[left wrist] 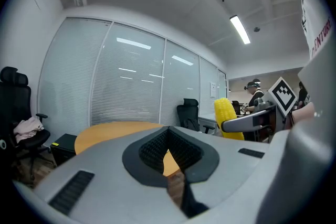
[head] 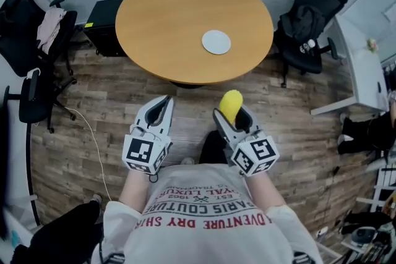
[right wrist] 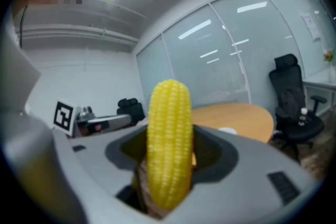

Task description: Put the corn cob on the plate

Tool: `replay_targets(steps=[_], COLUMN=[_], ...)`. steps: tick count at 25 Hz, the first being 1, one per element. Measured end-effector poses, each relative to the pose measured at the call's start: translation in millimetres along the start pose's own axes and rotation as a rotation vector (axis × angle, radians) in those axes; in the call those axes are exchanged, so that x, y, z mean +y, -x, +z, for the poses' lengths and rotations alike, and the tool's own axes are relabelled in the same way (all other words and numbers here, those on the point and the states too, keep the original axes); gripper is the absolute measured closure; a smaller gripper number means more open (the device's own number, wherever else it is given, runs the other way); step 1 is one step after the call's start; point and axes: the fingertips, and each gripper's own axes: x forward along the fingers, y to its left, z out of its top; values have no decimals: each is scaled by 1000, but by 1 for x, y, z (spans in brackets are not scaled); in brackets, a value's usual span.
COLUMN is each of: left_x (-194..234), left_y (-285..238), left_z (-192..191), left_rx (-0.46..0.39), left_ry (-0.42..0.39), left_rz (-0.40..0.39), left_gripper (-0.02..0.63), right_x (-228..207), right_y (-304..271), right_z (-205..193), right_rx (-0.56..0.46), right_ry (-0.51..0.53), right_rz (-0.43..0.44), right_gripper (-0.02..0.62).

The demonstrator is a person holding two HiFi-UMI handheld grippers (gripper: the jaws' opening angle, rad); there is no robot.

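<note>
Round and wood-topped, the surface (head: 167, 21) stands at 12 o'clock of the head view on a plank floor (head: 105, 102), with glass walls and blinds behind it. Black office chairs sit around it: one (head: 309, 18) at 2 o'clock with dark things on its seat, and two more at 9 o'clock, the farther one (head: 43, 31) draped with a pale cloth. A dark box (head: 102, 25) stands on the floor against the surface's 9 o'clock edge. The small pale plate (head: 216, 42) lies flat on the surface, toward 4 o'clock from its middle, with nothing on it. The corn (head: 231, 106) is not on the surface. It is clamped in the right tool (head: 231, 117) over the floor, at 6 o'clock of the plate and well apart from it. In the right gripper view the cob stands upright between the jaws, which press its lower half while its rounded top rises clear above them. The left tool (head: 163, 104) is at 9 o'clock of the right one, near it but not touching. Its jaws are drawn together at the tips with nothing between them, and through the small gap behind the pads a bit of the surface and floor shows. Both tools point toward 12 o'clock, held out in front of a white shirt (head: 204, 219) with red print.
</note>
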Motion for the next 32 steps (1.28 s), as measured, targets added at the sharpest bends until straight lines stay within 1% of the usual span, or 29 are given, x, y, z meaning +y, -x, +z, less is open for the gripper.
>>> replay_targets(steps=[3, 6, 12, 17, 20, 25, 29, 32], left_x=[7, 9, 8, 0, -3, -2, 10, 25], left_y=[-21, -51, -131, -197, -233, -273, -290, -302], left_z=[1, 2, 12, 14, 13, 9, 7, 0], left_rx=[0, 4, -3, -2, -3, 23, 43, 41], left_ry=[-6, -23, -29, -19, -28, -27, -38, -28], left_rz=[42, 85, 162, 202, 214, 226, 224, 211], left_gripper=[572, 572, 572, 572, 572, 572, 572, 572], right_x=[-18, -46, -124, -188, -219, -251, -259, -264], right_y=[-20, -40, -81, -108, -124, -147, -169, -188], right_z=[8, 18, 45, 62, 69, 74, 69, 59], right_rx=[8, 14, 41, 74, 94, 125, 169, 217], right_ry=[6, 18, 30, 53, 73, 76, 69, 64], right_rz=[46, 97, 170, 215, 239, 261, 262, 258], right_gripper=[327, 327, 327, 327, 327, 327, 327, 327])
